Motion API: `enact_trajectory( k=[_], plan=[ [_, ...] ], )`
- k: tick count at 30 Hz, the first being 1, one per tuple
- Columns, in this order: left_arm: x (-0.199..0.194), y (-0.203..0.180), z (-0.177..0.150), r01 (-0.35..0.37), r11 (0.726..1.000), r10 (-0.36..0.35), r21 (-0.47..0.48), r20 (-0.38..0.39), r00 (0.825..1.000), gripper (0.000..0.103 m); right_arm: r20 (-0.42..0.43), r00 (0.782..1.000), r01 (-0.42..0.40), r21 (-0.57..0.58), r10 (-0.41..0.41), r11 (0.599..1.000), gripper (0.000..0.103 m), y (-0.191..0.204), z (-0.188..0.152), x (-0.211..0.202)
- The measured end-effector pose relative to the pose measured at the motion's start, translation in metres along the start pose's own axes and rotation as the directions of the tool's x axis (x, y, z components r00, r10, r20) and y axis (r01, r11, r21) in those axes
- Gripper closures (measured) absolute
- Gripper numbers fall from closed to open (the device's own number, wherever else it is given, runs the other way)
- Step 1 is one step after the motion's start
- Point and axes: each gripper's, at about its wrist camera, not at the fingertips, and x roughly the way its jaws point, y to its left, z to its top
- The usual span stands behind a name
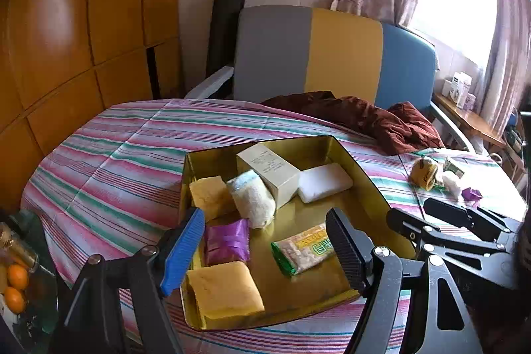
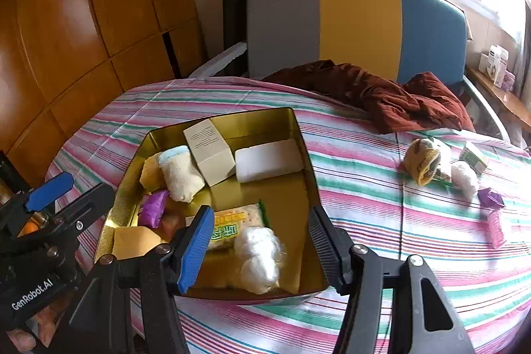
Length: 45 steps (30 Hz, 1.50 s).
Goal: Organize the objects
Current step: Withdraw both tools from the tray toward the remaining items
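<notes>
A gold tin tray (image 1: pixel 351 158) (image 2: pixel 305 148) sits on the striped tablecloth. It holds a beige box (image 1: pixel 268 171), a white block (image 1: pixel 325 181), yellow cakes (image 1: pixel 224 291), a purple packet (image 1: pixel 227 241), a green cracker packet (image 1: pixel 305 249) and a cream roll (image 1: pixel 254 198). My left gripper (image 1: pixel 262 249) is open and empty above the tray's near side. My right gripper (image 2: pixel 260 249) is open over the tray; a clear-wrapped white ball packet (image 2: pixel 260 257) lies between its jaws on the tray floor, untouched. Loose items lie right of the tray: a yellow bundle (image 2: pixel 423 163), a white ball (image 2: pixel 466 176), a purple wrapper (image 2: pixel 491 198).
A crumpled brown cloth (image 2: pixel 381 95) lies at the table's far side in front of a grey, yellow and blue chair (image 2: pixel 358 22). Oranges (image 1: pixel 16 284) sit low at the left. A small green box (image 2: pixel 474 156) and a pink packet (image 2: pixel 496 228) lie at the right.
</notes>
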Motion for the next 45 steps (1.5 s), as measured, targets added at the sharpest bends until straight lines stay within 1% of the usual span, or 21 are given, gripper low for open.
enact_trajectory(
  k=[13, 21, 27, 30, 35, 37, 45],
  plan=[
    [-0.001, -0.030, 0.001, 0.042, 0.996, -0.041, 0.080, -0.012, 0.999, 0.027, 0.009, 0.998, 0.055, 0.042, -0.055, 0.998, 0.043, -0.035, 0.000, -0.008],
    [0.001, -0.055, 0.004, 0.073, 0.987, -0.071, 0.141, -0.018, 0.997, 0.027, 0.009, 0.995, 0.102, 0.094, -0.103, 0.990, 0.043, -0.072, 0.002, -0.013],
    [0.003, -0.078, 0.007, 0.105, 0.975, -0.101, 0.197, -0.026, 0.994, 0.026, 0.015, 0.988, 0.153, 0.138, -0.156, 0.979, 0.043, -0.109, 0.008, -0.020],
    [0.005, -0.092, 0.010, 0.120, 0.967, -0.117, 0.225, -0.024, 0.993, 0.024, 0.016, 0.982, 0.186, 0.158, -0.190, 0.970, 0.043, -0.129, 0.012, -0.022],
    [0.009, -0.111, 0.011, 0.138, 0.955, -0.134, 0.263, -0.033, 0.990, 0.023, 0.012, 0.971, 0.233, 0.196, -0.239, 0.953, 0.043, -0.164, 0.019, -0.026],
    [0.011, -0.119, 0.012, 0.150, 0.948, -0.145, 0.282, -0.039, 0.989, 0.021, 0.011, 0.965, 0.252, 0.210, -0.260, 0.945, 0.043, -0.179, 0.023, -0.027],
    [0.025, -0.150, 0.014, 0.169, 0.923, -0.159, 0.345, -0.055, 0.986, 0.020, 0.014, 0.949, 0.301, 0.263, -0.315, 0.917, 0.043, -0.237, 0.040, -0.018]
  ],
)
